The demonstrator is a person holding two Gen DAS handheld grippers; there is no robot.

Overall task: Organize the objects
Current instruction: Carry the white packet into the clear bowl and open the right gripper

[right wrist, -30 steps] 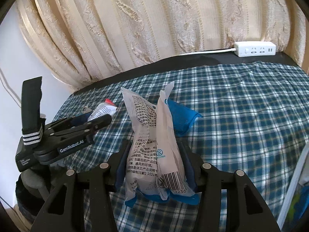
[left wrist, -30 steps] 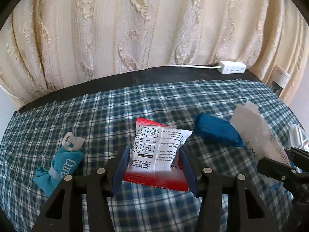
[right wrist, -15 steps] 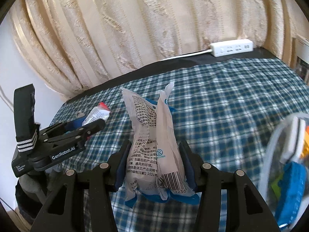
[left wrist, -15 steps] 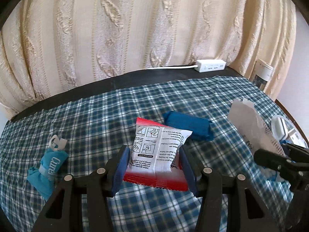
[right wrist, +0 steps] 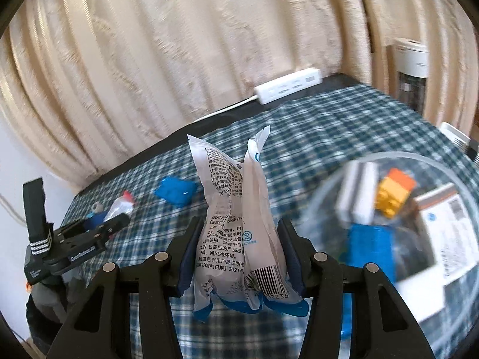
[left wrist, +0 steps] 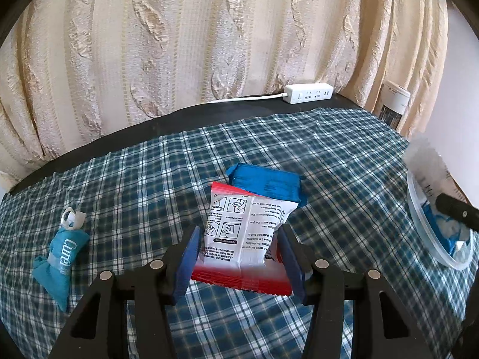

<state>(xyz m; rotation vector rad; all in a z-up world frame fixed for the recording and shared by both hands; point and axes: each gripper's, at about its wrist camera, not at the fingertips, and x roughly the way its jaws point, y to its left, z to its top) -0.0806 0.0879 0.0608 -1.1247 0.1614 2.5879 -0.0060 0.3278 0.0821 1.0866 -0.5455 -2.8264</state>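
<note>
Gripping 2 soft, light packets: left gripper [left wrist: 239, 258] clamps the red sachet [left wrist: 244, 239], right gripper [right wrist: 241, 255] the white pouch [right wrist: 239, 224] beside the bin [right wrist: 389, 161]. Both crinkle and slip; mid-body holds look safest.

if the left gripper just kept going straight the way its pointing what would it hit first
Most likely the dark blue packet, lying on the checked cloth just beyond the red and white sachet that the left gripper holds in its jaws. Depth is hard to judge through the fisheye, so it might meet the cloth just short of it.
</note>
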